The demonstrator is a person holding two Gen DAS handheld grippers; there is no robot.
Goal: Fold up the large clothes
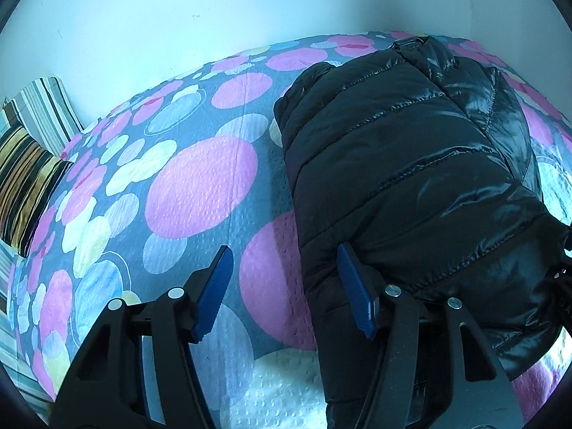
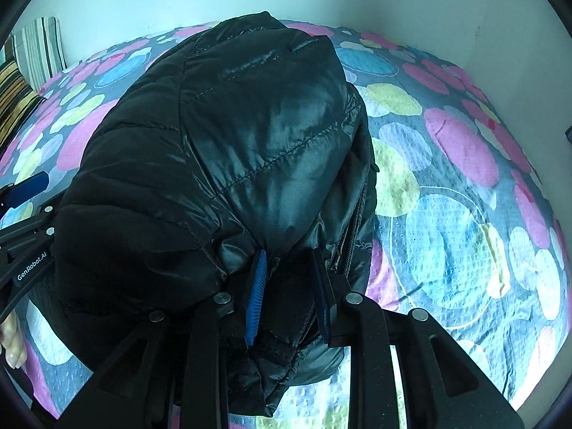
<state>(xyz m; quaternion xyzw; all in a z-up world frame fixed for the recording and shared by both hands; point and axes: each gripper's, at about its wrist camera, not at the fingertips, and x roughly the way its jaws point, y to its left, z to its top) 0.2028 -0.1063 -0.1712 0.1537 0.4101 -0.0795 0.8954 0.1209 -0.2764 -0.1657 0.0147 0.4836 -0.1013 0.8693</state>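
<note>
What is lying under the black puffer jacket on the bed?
The black puffer jacket lies on the circle-patterned bedspread, which shows all around it. The jacket covers whatever is directly beneath, so nothing else can be confirmed. The right gripper grips its near edge.

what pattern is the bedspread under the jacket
Grey with pink, blue and yellow circles; clearest in the left wrist view.

Glossy quilted jacket on dimpled cloth.
The black jacket (image 2: 250,150) shines like smooth nylon; the bedspread (image 1: 200,186) is matt, puckered fabric.
</note>
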